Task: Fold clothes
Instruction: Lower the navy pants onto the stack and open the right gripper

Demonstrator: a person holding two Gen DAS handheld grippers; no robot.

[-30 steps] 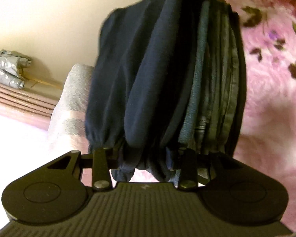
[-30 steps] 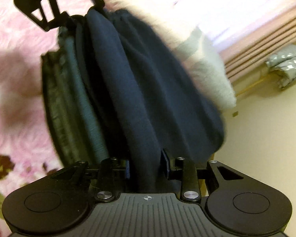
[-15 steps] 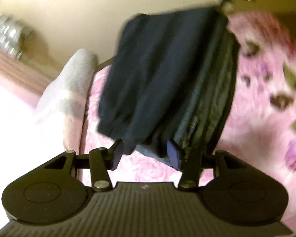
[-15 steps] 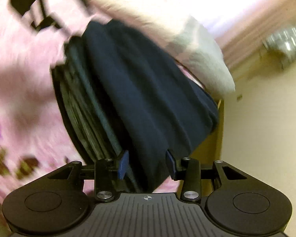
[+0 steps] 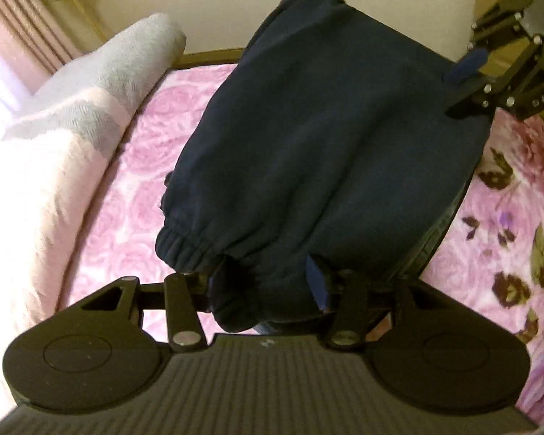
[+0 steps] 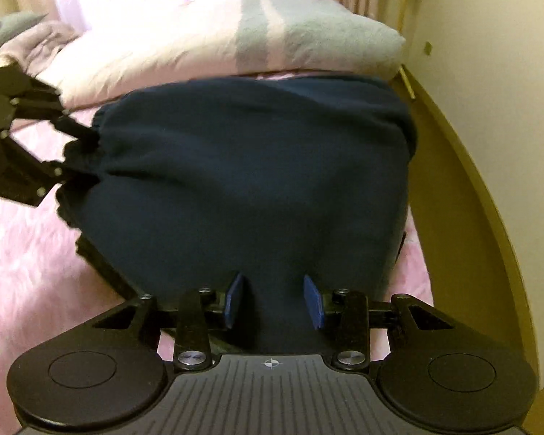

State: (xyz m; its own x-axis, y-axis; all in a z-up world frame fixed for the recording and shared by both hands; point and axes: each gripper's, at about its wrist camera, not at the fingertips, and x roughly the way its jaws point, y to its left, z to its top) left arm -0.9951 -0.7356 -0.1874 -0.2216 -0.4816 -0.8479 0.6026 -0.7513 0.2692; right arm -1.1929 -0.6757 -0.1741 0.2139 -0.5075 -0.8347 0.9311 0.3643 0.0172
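A folded pair of dark navy sweatpants (image 5: 326,137) with an elastic cuff lies on the pink floral bedspread (image 5: 134,195). My left gripper (image 5: 264,282) has its jaws spread around the bunched cuff end, no longer pinching it. In the right wrist view the sweatpants (image 6: 254,181) fill the middle, and my right gripper (image 6: 273,301) has its blue pads (image 6: 313,302) apart on either side of a fold. The right gripper also shows in the left wrist view (image 5: 489,76), and the left gripper shows in the right wrist view (image 6: 54,156), at opposite ends of the garment.
A rolled pink and grey blanket (image 5: 72,116) lies along the bed's far side, also in the right wrist view (image 6: 235,32). A wooden bed frame edge (image 6: 464,188) and a cream wall (image 6: 507,90) bound the right. Pink curtains (image 5: 14,18) hang at the back.
The sweatpants went from hanging stretched between both grippers to lying flat on the bed. Both grippers' jaws have spread apart from the cloth they pinched.
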